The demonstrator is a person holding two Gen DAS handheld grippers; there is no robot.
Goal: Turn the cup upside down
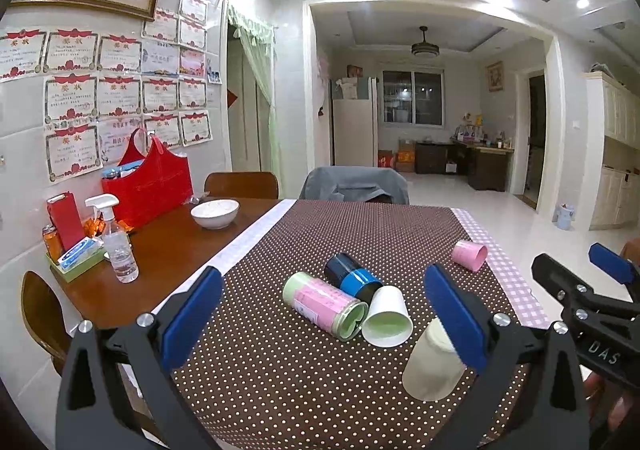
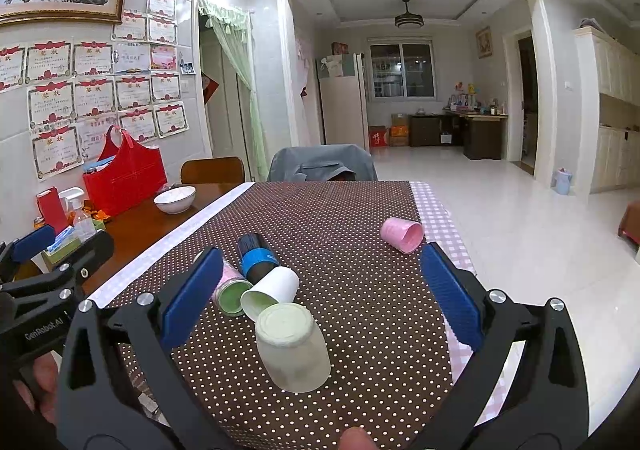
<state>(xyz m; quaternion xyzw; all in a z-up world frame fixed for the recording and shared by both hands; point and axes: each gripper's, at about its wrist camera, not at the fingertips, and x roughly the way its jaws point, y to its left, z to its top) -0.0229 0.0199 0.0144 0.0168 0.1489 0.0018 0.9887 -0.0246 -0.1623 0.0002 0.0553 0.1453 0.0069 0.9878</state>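
A cream cup [image 2: 291, 350] stands upside down on the brown dotted tablecloth [image 2: 340, 217], between the open fingers of my right gripper [image 2: 320, 302]. It also shows in the left wrist view [image 1: 434, 368], partly behind that gripper's right finger. A white cup [image 2: 270, 292] [image 1: 387, 317], a pink-and-green cup [image 1: 324, 304] [image 2: 232, 292], a black-and-blue cup [image 1: 354, 278] [image 2: 256, 256] and a pink cup [image 1: 470, 254] [image 2: 402, 234] lie on their sides. My left gripper [image 1: 324, 314] is open and empty, left of the cream cup.
A white bowl [image 1: 215, 213], a spray bottle [image 1: 116, 246], a red bag [image 1: 150, 181] and a tray of small items [image 1: 76, 262] sit on the bare wooden table at the left. Chairs stand at the far edge. The tablecloth's right edge drops to the floor.
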